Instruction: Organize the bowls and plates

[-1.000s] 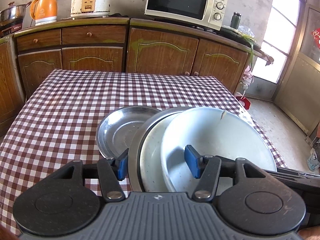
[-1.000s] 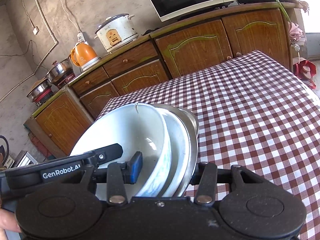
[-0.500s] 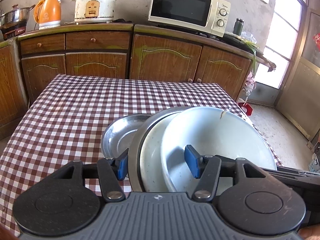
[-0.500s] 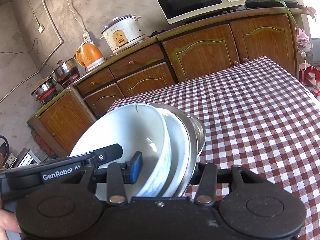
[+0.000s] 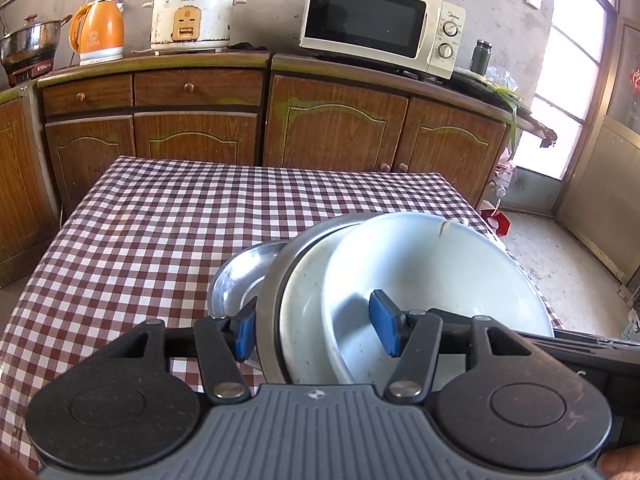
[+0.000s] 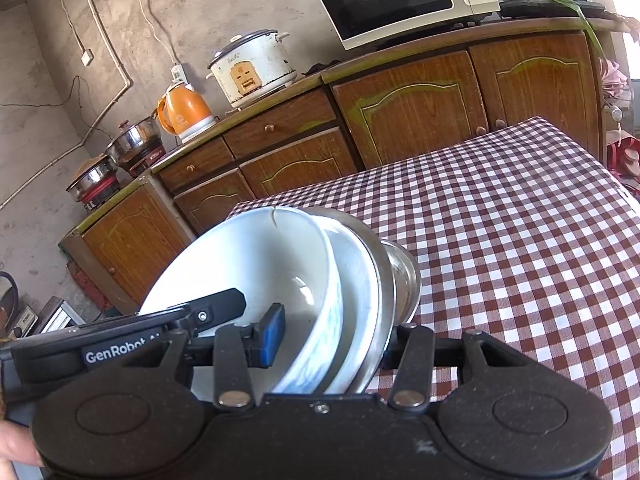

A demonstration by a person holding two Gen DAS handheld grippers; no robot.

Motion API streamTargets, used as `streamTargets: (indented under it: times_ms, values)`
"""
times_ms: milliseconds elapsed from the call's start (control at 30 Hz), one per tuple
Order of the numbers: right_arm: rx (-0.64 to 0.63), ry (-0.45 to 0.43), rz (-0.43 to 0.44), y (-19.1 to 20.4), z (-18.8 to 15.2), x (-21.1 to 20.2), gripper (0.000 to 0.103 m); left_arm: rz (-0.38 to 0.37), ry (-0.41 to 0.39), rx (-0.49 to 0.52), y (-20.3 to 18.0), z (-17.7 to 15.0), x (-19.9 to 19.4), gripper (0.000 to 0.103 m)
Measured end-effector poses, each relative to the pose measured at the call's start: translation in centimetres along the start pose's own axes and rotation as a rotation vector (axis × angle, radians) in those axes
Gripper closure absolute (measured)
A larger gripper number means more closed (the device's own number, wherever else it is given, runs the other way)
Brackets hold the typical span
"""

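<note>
The checked tabletop (image 5: 160,248) carries a steel dish (image 5: 236,280) near its front edge. Above it a tilted stack (image 5: 304,320) hangs: metal plate, white plate, chipped white bowl (image 5: 432,272). Both the left gripper (image 5: 316,326) and the right gripper (image 6: 332,334) are clamped on the stack's rims.

The stack of dishes (image 5: 420,280) sits further right over the worktop (image 5: 160,240) than one second ago. More checked cloth shows on its left. The steel bowl (image 5: 236,276) at the back of the stack peeks out less in the left wrist view and shows more in the right wrist view. The cupboards (image 5: 336,128) and the microwave (image 5: 380,20) look further away now.
</note>
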State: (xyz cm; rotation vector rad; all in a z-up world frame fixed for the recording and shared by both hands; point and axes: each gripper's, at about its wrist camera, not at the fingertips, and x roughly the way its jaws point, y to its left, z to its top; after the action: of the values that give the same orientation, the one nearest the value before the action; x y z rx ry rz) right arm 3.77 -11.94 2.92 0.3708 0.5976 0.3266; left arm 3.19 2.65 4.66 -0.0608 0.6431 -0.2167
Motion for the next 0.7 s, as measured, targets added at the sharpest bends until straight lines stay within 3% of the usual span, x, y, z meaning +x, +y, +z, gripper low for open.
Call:
streamTargets:
  times_ms: [700]
  values:
    - [-0.006,-0.016,0.015,-0.5,2.3,0.6,0.048,0.001,-0.025,0.014,0.1,1.8,0.5,0.045]
